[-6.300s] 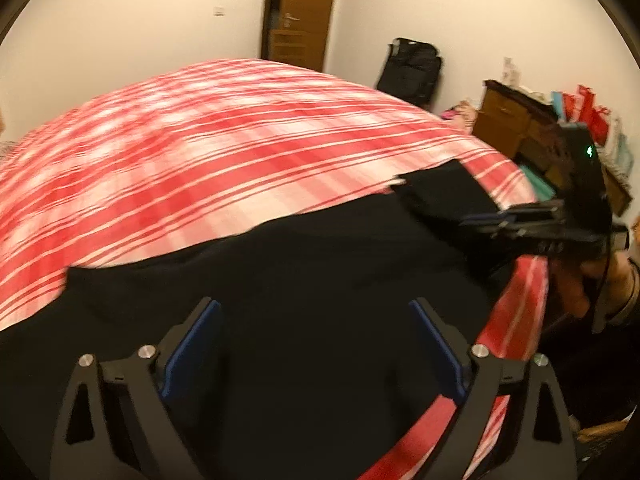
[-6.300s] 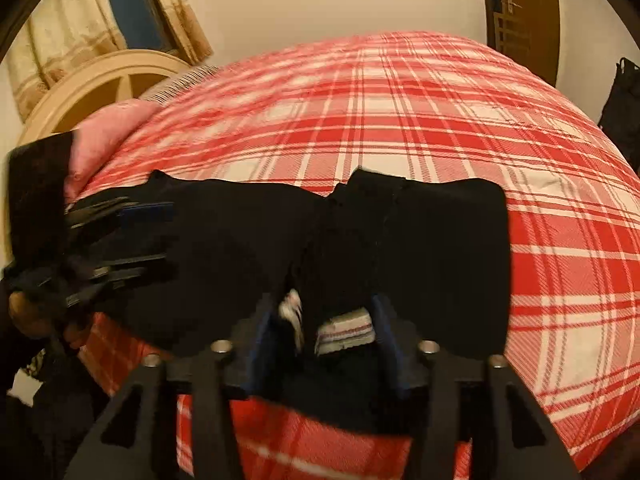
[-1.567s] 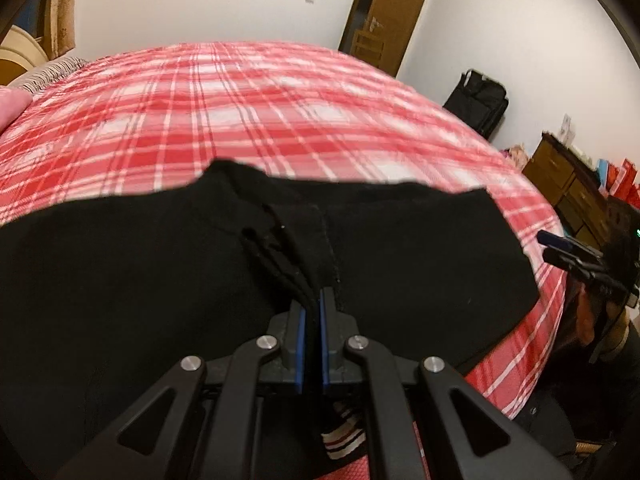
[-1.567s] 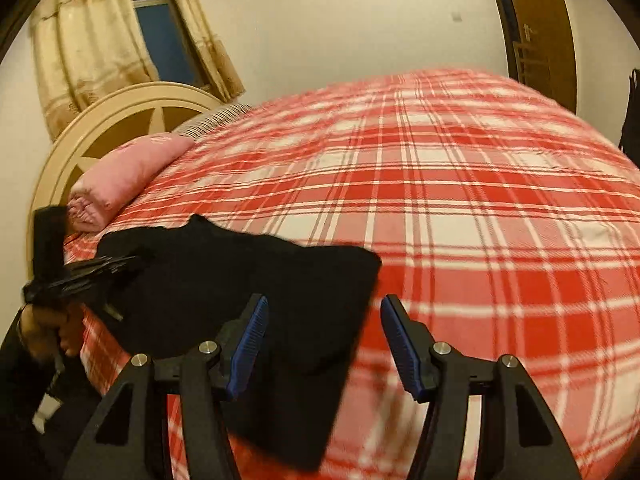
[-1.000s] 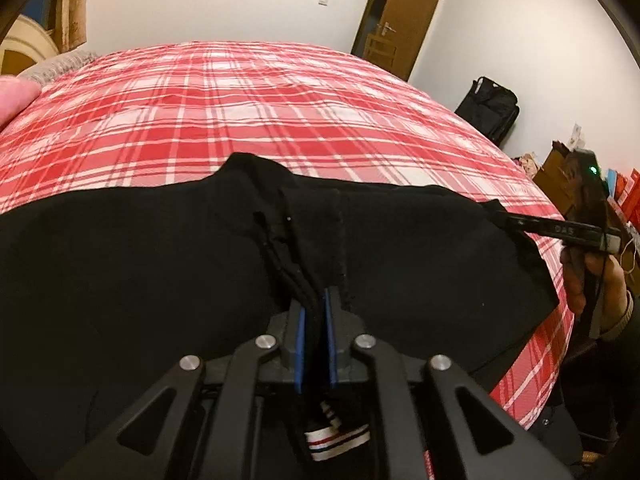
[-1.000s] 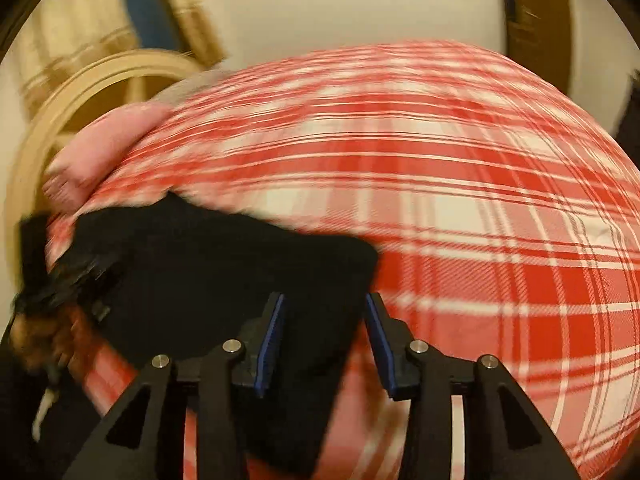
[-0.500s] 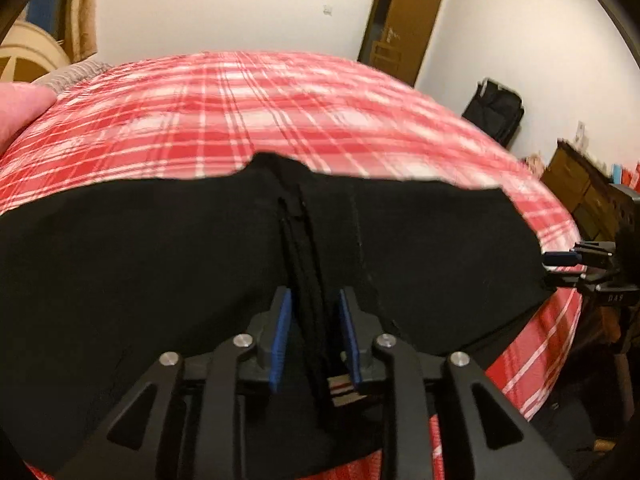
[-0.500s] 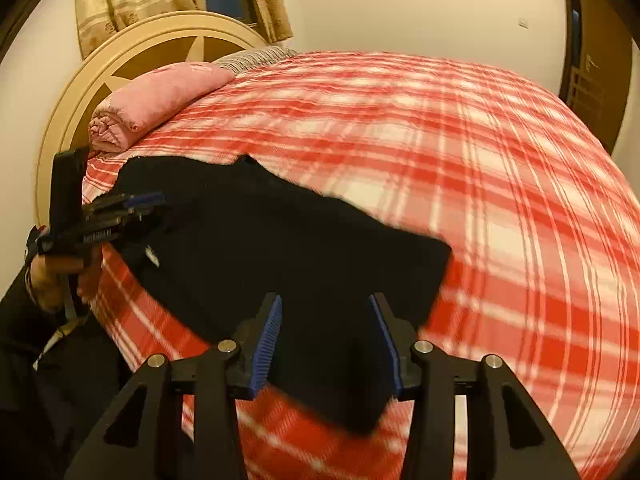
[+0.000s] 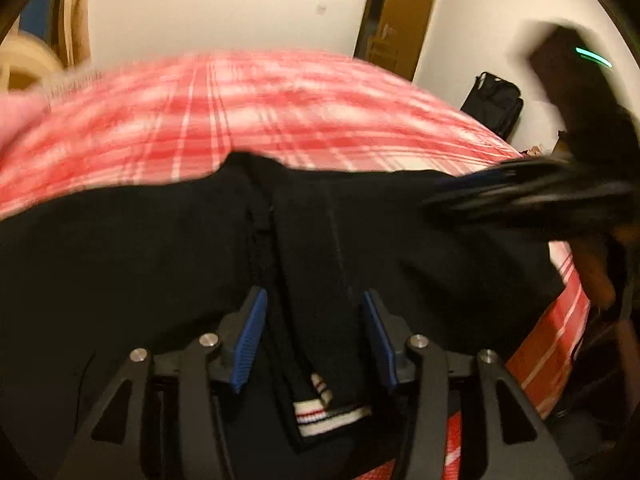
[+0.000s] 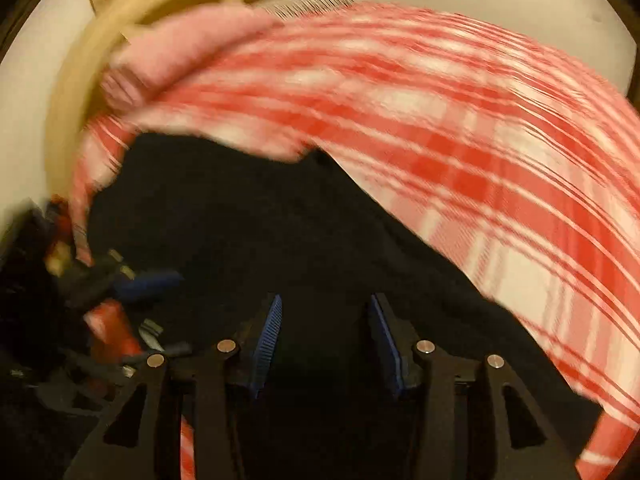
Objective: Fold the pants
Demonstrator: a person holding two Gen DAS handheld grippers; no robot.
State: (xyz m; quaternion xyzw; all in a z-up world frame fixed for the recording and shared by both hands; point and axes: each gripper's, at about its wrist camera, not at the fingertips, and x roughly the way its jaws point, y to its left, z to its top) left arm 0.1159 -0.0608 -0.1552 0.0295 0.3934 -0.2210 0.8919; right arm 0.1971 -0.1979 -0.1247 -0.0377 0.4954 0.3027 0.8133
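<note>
Black pants [image 9: 160,264] lie spread on a bed [image 9: 280,108] covered in red-and-white plaid, filling the space ahead of and to both sides of the left claw [image 9: 314,332]. That claw's jaws are opening; a folded ridge of the pants runs between the blue pads [image 9: 250,336] without either pad pressing on it, and a striped white label [image 9: 320,408] shows near the claw's base. Ahead and to its right, the right claw [image 9: 492,188] hangs blurred over the far end of the pants, with a hand [image 9: 592,264] behind it.

In the right wrist view, the right claw [image 10: 324,332] stands spread, the pants [image 10: 260,232] under and ahead of it, nothing pinched. To its left the left claw [image 10: 148,280] shows as a blur. Farther ahead on the left, a pink pillow [image 10: 180,48] rests by a cream headboard [image 10: 72,92].
</note>
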